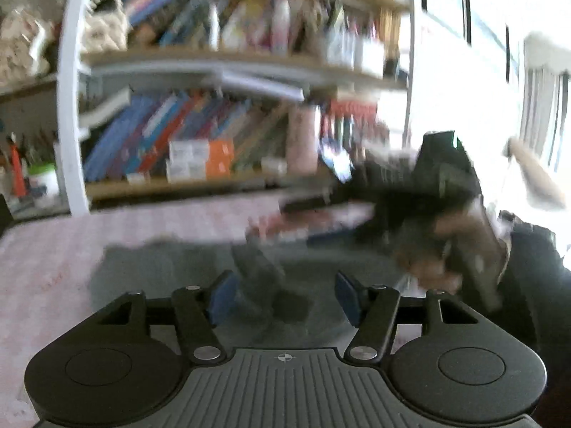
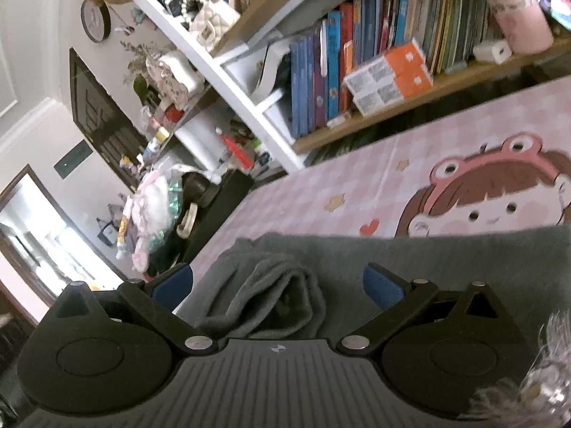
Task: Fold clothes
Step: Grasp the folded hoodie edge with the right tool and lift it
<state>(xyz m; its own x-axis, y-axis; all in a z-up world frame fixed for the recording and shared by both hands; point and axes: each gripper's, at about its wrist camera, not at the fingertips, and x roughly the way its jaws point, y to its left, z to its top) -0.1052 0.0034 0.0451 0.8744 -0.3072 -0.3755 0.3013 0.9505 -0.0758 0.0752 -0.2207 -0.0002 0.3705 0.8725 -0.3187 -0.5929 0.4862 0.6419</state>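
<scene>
A grey garment (image 2: 446,260) lies flat on a pink checked table cover (image 2: 342,185), with a rolled or bunched fold (image 2: 271,292) at its left end. My right gripper (image 2: 278,285) is open and hovers over that fold, its blue pads (image 2: 382,287) on either side. In the blurred left wrist view the same grey garment (image 1: 178,267) lies ahead, and my left gripper (image 1: 283,297) is open above it, holding nothing. The right gripper and the hand holding it (image 1: 439,214) show at the right of that view.
A wooden bookshelf (image 2: 374,53) full of books stands behind the table, with a white frame post (image 1: 71,107). The cover carries a cartoon girl print (image 2: 492,192). A cluttered side shelf (image 2: 171,114) and bags stand off the table's left edge. A bright window (image 1: 464,71) is at the right.
</scene>
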